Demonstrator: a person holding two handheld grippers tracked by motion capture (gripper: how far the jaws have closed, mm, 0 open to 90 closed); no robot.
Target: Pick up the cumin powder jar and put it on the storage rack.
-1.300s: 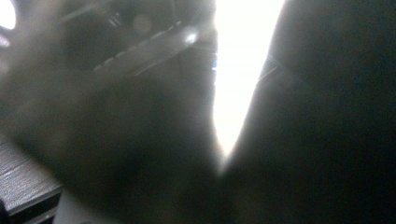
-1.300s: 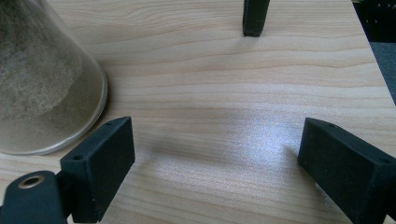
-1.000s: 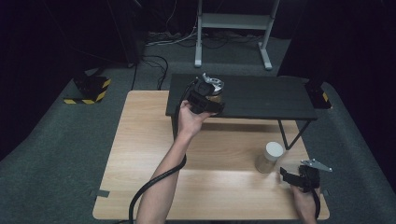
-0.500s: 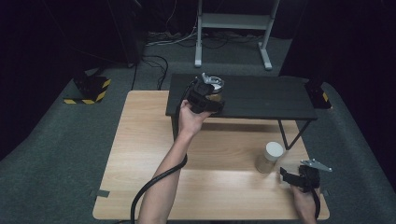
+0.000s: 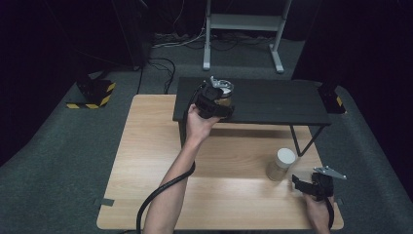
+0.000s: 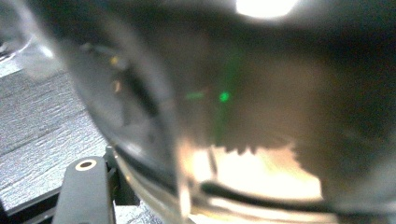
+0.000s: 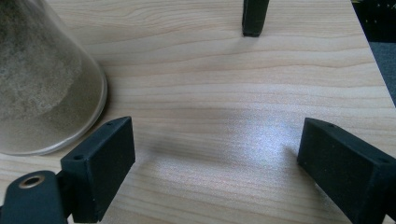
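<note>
Firmly clamped: left gripper (image 5: 220, 99) on a glass jar (image 5: 224, 101) atop the black shelf (image 5: 272, 102). Spread wide, holding nothing: right gripper (image 5: 298, 182), low over the table (image 5: 146, 146) beside a sand-filled jar (image 5: 281, 164).

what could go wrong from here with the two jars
The left gripper grips a jar on the black shelf; let go carelessly, the jar might tip or slide off. The right gripper sits open beside the white-lidded jar on the table; a careless swing could knock it over.
</note>
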